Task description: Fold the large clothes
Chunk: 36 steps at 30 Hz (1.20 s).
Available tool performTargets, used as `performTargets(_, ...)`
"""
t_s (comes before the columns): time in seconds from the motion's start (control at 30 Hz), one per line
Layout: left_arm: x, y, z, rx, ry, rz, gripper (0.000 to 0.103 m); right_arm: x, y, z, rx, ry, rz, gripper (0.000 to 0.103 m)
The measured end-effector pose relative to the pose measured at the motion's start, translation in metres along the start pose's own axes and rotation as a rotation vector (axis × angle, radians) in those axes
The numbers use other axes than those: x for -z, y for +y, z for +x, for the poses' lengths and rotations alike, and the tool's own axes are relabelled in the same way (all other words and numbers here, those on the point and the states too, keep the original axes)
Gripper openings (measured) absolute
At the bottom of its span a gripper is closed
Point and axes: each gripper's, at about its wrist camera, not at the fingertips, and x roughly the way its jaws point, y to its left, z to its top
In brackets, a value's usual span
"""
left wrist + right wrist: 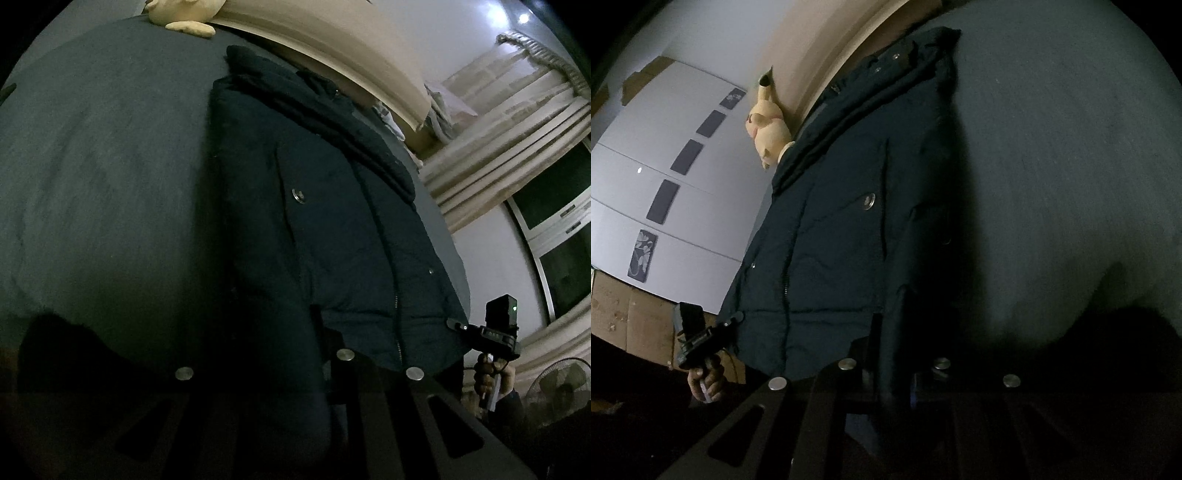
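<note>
Both claws pinch the dark coat hem, apparently: left gripper, right gripper; lift evenly, hem kept level between them

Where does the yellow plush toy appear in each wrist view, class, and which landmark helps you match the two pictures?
Left wrist view: the yellow plush toy lies at the top edge, left of centre, on the bed.
Right wrist view: the same toy sits left of centre, against the headboard.
Shared landmark: the dark jacket's large chest button, also visible here.
</note>
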Motion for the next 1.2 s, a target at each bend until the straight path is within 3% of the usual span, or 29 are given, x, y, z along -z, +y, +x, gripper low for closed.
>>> performTargets(0.2, -0.003, -0.005, -0.012, 0.045, -0.017, 0.003, 0.008, 0.001, 0.004, -0.011, -0.06, -0.029, 0.022, 0.009)
performTargets(0.37, -0.021, -0.023, -0.031, 0.086, -0.069, 0.062, 0.008, -0.021, 0.022, -0.027, -0.143, -0.099, -0.008, 0.009)
performTargets(0.63, -0.022, -0.041, -0.042, 0.068, -0.112, 0.086, 0.008, -0.025, 0.036, -0.035, -0.188, -0.14, -0.011, 0.009)
performTargets(0.93, -0.009, -0.039, -0.057, 0.032, -0.119, 0.081, 0.007, -0.015, 0.041, -0.043, -0.172, -0.128, -0.027, 0.009)
performTargets(1.2, -0.029, -0.048, -0.062, 0.038, -0.15, 0.113, 0.007, -0.016, 0.049, -0.045, -0.185, -0.14, -0.041, 0.008)
